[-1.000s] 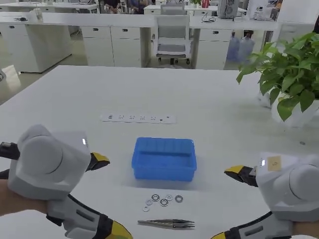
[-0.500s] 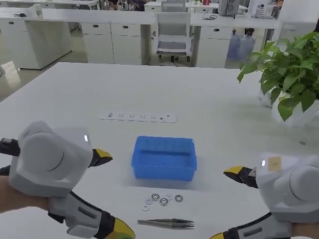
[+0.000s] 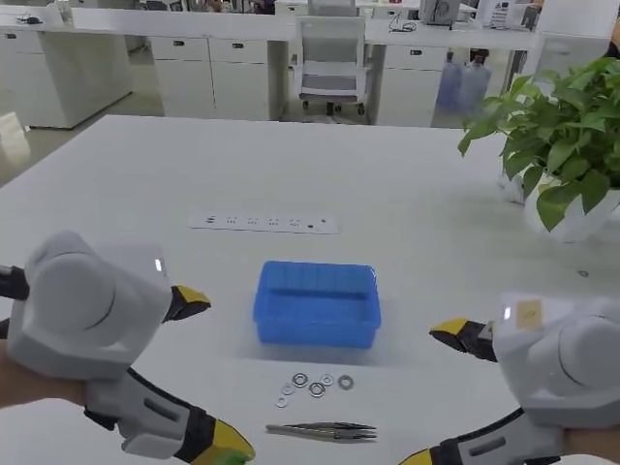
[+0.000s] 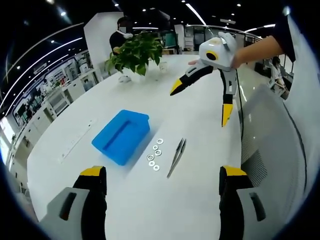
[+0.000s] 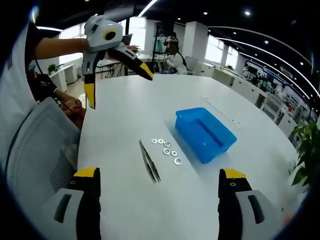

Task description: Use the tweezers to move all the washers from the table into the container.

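Note:
Several small metal washers (image 3: 315, 385) lie in a loose cluster on the white table, just in front of a blue rectangular container (image 3: 315, 305). Slim metal tweezers (image 3: 320, 429) lie flat on the table nearer to me than the washers. My left gripper (image 3: 208, 376) hovers open to the left of them, and my right gripper (image 3: 431, 392) hovers open to the right, both holding nothing. The left gripper view looks between its open jaws at the tweezers (image 4: 176, 156), washers (image 4: 155, 155) and container (image 4: 121, 136). The right gripper view has the tweezers (image 5: 149, 160), washers (image 5: 166, 149) and container (image 5: 205, 132).
A white power strip (image 3: 263, 223) lies flat behind the container. A potted green plant (image 3: 562, 145) stands at the table's right edge. Beyond the table are an office chair (image 3: 329, 58) and white cabinets. A person (image 4: 120, 35) stands behind the plant.
The head camera has shifted slightly, so the scene sits a little differently. Both grippers stay open and about where they were; washers, tweezers and container have not moved.

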